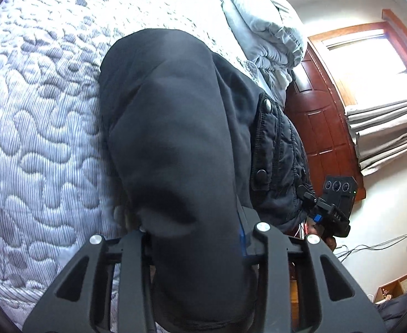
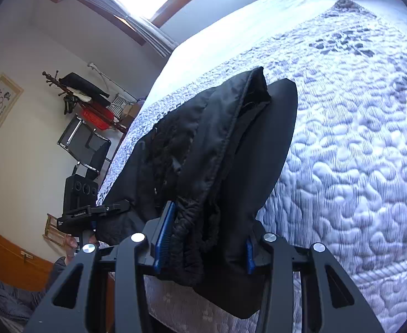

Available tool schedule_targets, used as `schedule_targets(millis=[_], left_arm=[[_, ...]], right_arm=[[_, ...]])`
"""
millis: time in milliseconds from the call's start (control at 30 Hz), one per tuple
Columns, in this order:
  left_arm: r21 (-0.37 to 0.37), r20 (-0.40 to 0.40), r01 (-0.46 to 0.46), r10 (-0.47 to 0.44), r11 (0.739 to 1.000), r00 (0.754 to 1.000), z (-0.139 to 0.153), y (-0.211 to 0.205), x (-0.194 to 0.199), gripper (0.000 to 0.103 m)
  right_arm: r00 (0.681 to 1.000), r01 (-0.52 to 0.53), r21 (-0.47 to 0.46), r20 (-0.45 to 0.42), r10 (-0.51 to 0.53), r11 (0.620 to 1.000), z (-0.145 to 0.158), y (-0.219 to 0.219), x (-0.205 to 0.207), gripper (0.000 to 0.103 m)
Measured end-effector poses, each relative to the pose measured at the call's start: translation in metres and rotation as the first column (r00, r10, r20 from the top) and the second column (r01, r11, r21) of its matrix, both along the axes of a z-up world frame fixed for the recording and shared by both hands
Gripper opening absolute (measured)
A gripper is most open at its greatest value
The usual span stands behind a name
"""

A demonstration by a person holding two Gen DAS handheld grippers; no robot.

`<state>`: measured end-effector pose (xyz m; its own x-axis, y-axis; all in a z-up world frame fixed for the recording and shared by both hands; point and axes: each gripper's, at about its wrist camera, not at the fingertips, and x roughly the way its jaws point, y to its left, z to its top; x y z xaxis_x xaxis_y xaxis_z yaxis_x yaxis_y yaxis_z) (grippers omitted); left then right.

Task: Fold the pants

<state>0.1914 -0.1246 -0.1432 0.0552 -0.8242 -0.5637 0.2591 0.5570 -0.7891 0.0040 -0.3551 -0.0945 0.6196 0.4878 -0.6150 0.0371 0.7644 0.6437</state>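
Black pants (image 1: pixel 175 116) lie on the quilted bed (image 1: pixel 37 111), bunched near its edge. My left gripper (image 1: pixel 195 238) is shut on a fold of the pants' smooth fabric, which drapes over its fingers. My right gripper (image 2: pixel 203 247) is shut on the gathered elastic waistband of the pants (image 2: pixel 217 144), blue pads (image 2: pixel 164 230) pressing either side. Each gripper shows in the other's view: the right one at the bed edge (image 1: pixel 328 208), the left one at the left (image 2: pixel 92 211). The pants' lower parts are hidden under the folds.
A grey folded duvet (image 1: pixel 264 22) lies at the head of the bed. A wooden door (image 1: pixel 320 116), window and curtains (image 1: pixel 392 127) stand beside the bed. A chair (image 2: pixel 84 141) and a coat rack (image 2: pixel 78 91) stand by the wall. Cables lie on the floor (image 1: pixel 383 244).
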Motion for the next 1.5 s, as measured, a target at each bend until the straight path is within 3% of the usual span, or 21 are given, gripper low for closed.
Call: schedule_targets(millis=[333, 733, 1067, 1500], left_arm=[[-0.017, 0.041, -0.066, 0.067, 0.998, 0.997, 0.011, 0.005, 0.026, 0.032], [-0.034, 0.149, -0.118, 0.122, 0.992, 0.981, 0.044, 0.004, 0.08, 0.033], [0.044, 0.107, -0.139, 0.134, 0.989, 0.985, 0.014, -0.009, 0.121, 0.033], [0.051, 0.107, -0.111, 0.105, 0.993, 0.989, -0.011, -0.005, 0.12, 0.042]], right_arm=[[0.998, -0.033, -0.055, 0.055, 0.036, 0.998, 0.027, 0.001, 0.045, 0.042], [0.989, -0.058, -0.103, 0.13, 0.071, 0.993, 0.06, -0.01, 0.11, 0.042], [0.997, -0.063, -0.059, 0.033, 0.065, 0.996, 0.014, -0.031, 0.161, 0.042], [0.999, -0.014, 0.065, -0.032, 0.016, 0.998, -0.04, -0.063, 0.163, 0.045]])
